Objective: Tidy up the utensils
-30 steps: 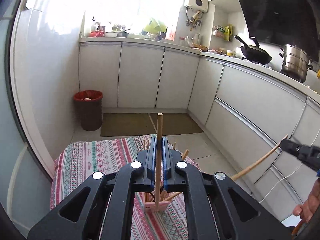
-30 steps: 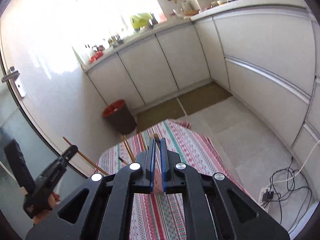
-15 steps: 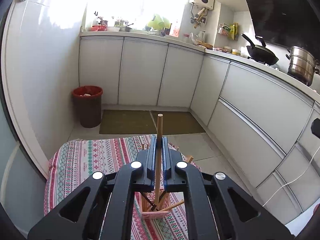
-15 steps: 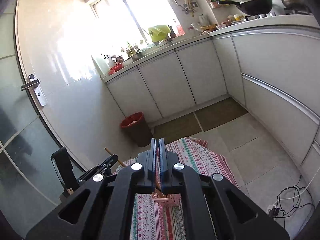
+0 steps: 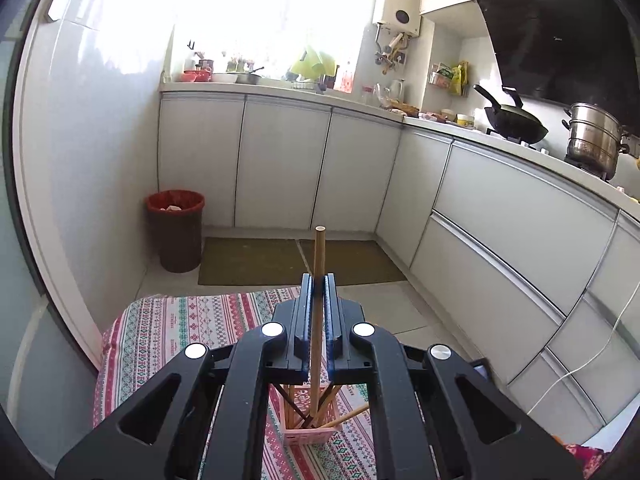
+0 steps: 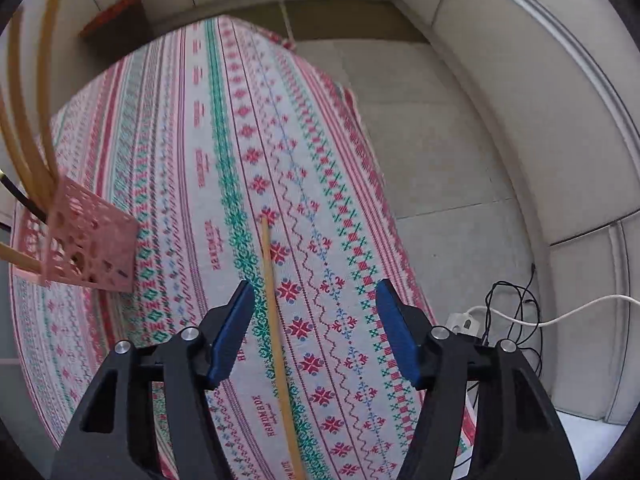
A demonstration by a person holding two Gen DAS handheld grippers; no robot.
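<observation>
Two fisheye views from hand-held grippers in a small white kitchen.

Left wrist view: the left gripper (image 5: 319, 300) has its blue-lined jaws pressed together on a wooden chopstick (image 5: 319, 264), held upright. The chopstick's blunt top rises above the fingertips, and its lower end reaches down into a pink holder (image 5: 308, 434) standing on a table covered by a red, green and white patterned cloth (image 5: 180, 332). Several more chopsticks lean at angles inside the holder. Beyond the table are two floor mats, a red-lined bin (image 5: 175, 230) against the left wall, white cabinets along the back and right, a black wok (image 5: 516, 126) and a steel pot (image 5: 592, 140) on the counter.

Right wrist view: the right gripper (image 6: 316, 320) points down at the same cloth (image 6: 240, 140), its jaws spread wide with nothing between the pads. A single pale chopstick (image 6: 276, 336) lies flat on the cloth, running from between the jaws, close to the left finger, away up the table. It touches neither finger as far as can be seen. The holder (image 6: 86, 240) stands at the left edge of this view, well apart from the gripper, with pale chopsticks sticking up out of it. A white power strip (image 6: 464, 322) with cables lies on the tiled floor to the right
</observation>
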